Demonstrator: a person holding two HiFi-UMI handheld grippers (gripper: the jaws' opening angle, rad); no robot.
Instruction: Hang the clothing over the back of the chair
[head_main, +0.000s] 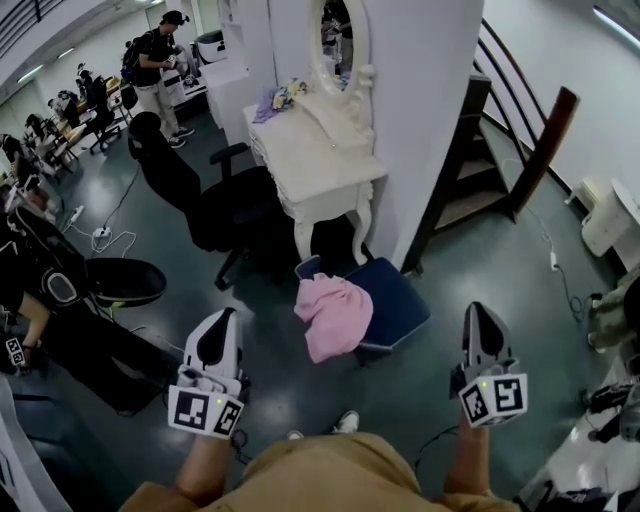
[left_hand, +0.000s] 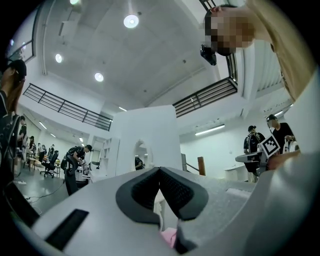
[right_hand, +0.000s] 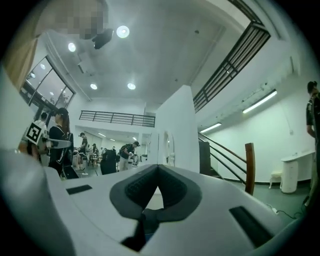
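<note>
A pink piece of clothing (head_main: 335, 315) hangs draped over the left edge of a dark blue chair (head_main: 398, 298) and falls toward the floor. The chair stands in front of a white dressing table. Both grippers are held up, apart from the clothing and nearer me than it. My left gripper (head_main: 224, 318) is to its left, its pads meeting at the tips with nothing between them (left_hand: 159, 171). A bit of the pink clothing (left_hand: 170, 236) shows below those jaws. My right gripper (head_main: 479, 312) is to the chair's right, shut and empty (right_hand: 158, 167).
The white dressing table (head_main: 322, 172) with an oval mirror stands behind the chair, and a black office chair (head_main: 205, 200) is to its left. A wooden staircase (head_main: 500, 150) rises on the right. A round black stool (head_main: 125, 282), floor cables and several people at desks are on the left.
</note>
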